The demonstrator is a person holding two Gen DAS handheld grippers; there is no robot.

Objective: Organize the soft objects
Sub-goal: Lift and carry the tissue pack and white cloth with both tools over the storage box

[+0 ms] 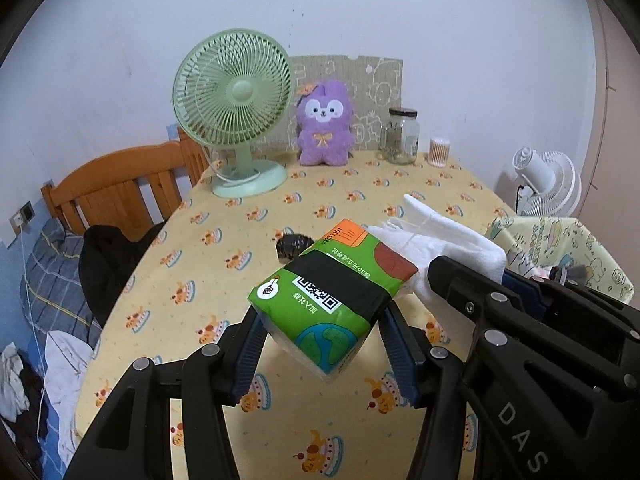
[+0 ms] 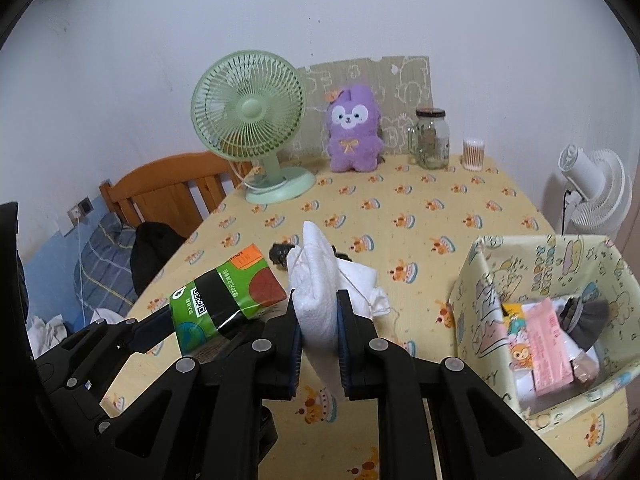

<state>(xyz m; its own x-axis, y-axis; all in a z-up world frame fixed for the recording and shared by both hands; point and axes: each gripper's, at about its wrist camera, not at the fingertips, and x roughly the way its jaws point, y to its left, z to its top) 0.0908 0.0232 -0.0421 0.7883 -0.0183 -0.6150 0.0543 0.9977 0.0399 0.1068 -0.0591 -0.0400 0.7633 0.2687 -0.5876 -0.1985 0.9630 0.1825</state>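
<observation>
My left gripper [image 1: 320, 320] is shut on a green tissue pack [image 1: 328, 284] and holds it above the yellow tablecloth [image 1: 224, 248]; the pack also shows in the right wrist view [image 2: 224, 296]. My right gripper [image 2: 318, 312] is shut on a white folded towel [image 2: 320, 280], lifted off the table; the towel shows in the left wrist view [image 1: 444, 240]. A patterned fabric storage box [image 2: 480, 280] stands at the right and holds a pink packet [image 2: 550, 348], a dark sock [image 2: 588, 316] and other soft items. A purple plush toy [image 2: 352, 128] sits at the back.
A green desk fan [image 2: 250, 120], a glass jar [image 2: 432, 138] and a cotton-swab tub [image 2: 474, 154] stand at the table's back. A small dark object [image 1: 292, 246] lies mid-table. A wooden bed frame [image 1: 120, 184] is at the left, a white fan [image 2: 596, 184] at the right.
</observation>
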